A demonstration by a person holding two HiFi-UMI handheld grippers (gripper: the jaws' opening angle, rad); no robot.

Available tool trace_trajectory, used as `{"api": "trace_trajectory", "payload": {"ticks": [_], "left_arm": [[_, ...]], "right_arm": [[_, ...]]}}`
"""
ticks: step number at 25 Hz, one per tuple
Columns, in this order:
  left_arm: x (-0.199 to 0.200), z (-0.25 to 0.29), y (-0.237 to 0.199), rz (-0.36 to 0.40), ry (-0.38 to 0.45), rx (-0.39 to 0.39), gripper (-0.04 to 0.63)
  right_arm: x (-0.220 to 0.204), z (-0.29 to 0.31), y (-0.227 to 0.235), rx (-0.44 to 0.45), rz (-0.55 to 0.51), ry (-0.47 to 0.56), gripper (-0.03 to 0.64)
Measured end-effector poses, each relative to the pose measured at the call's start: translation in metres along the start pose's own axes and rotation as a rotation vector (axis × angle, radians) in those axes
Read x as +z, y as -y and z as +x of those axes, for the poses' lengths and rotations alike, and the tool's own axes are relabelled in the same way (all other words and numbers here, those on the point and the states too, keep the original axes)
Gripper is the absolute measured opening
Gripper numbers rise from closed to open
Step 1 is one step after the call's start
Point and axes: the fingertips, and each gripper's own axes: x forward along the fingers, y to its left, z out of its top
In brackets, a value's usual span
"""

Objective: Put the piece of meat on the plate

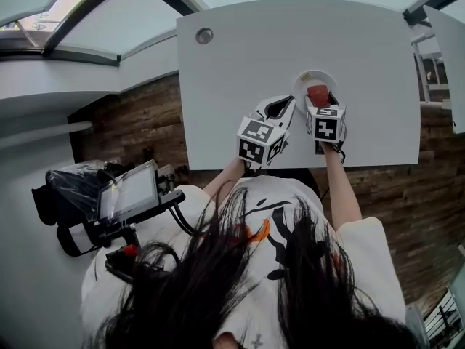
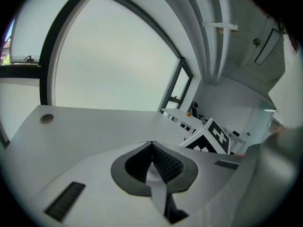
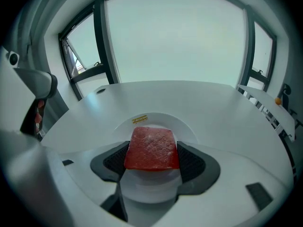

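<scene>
Far left, off the table: a small screen [image 1: 129,191] on a dark rig sits at the person's left side, well apart from both grippers.
Table: a white table [image 1: 240,71] carries the whole scene; a round grommet [image 1: 204,35] is set in its far left corner, well apart from the plate.
Left gripper: the left gripper [image 2: 151,145] is clenched, with its dark ribbed jaws meeting at the tips and nothing between them. In the head view it angles over the table toward the plate's left edge, with its tips just beside the rim.
Seen from the left gripper: the other gripper's marker cube [image 2: 210,137] shows close at the right, and a large window [image 2: 109,56] stands beyond the table.
Plate: a white round plate [image 3: 189,129] sits on the table right of centre, directly under and ahead of the right gripper. A small yellow sticker [image 3: 139,119] lies on its far rim.
Piece of meat: the piece of meat [image 3: 152,148] is a flat red slab with a pebbled top. It is over the plate's near half, lying level, and whether its underside touches the plate cannot be told.
Right gripper: the right gripper [image 1: 320,102] grasps the meat, one dark pad [image 3: 116,160] pressing on each side edge. The slab fills the gap between the jaws, and its far edge reaches past the tips toward the plate's middle.
Grippers together: the two stand side by side at the plate, the left one tilted in toward the right.
</scene>
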Motion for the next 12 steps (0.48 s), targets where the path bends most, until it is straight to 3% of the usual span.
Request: {"api": "trace_trajectory", "payload": {"ticks": [12], "left_arm": [[-0.0034,-0.0002,-0.0012,-0.013,-0.001,0.001,0.006]], "right_arm": [[-0.0047,-0.0011,0.0041,-0.001,0.004,0.024,0.316]]}}
